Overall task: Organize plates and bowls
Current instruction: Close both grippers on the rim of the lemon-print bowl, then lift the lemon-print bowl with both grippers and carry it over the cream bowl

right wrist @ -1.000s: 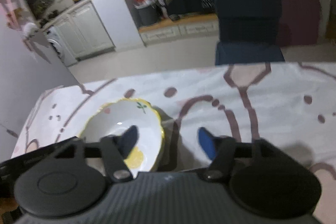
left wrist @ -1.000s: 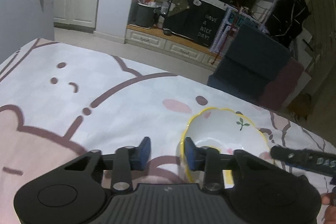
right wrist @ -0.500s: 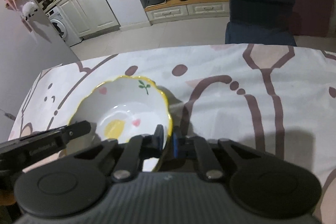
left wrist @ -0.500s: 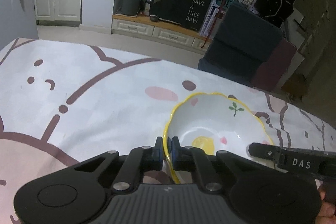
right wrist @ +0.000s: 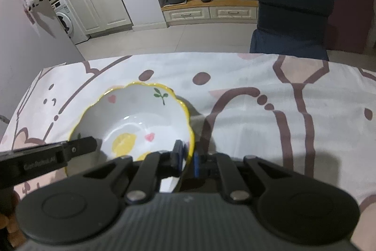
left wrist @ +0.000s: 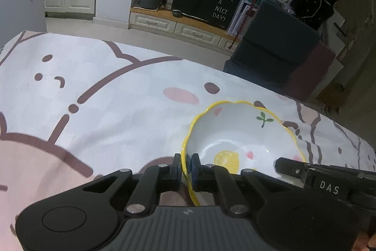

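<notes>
A white bowl (left wrist: 237, 133) with a wavy yellow rim, a lemon and hearts painted inside, is over the cartoon-print tablecloth. My left gripper (left wrist: 186, 167) is shut on the bowl's left rim, one finger inside and one outside. In the right wrist view the same bowl (right wrist: 138, 114) shows, and my right gripper (right wrist: 188, 159) is shut on its right rim. Each gripper's arm shows in the other's view. I cannot tell whether the bowl touches the cloth.
The tablecloth (left wrist: 105, 109) covers the table, whose far edge (right wrist: 188, 54) borders a tiled floor. A dark blue chair (right wrist: 291, 15) stands just past the far edge. Cabinets and a black "Have a nice day" board stand beyond.
Both grippers were open beside the bowl a second ago and have closed on opposite sides of its rim. Since then the bowl sits slightly farther forward in both views.
</notes>
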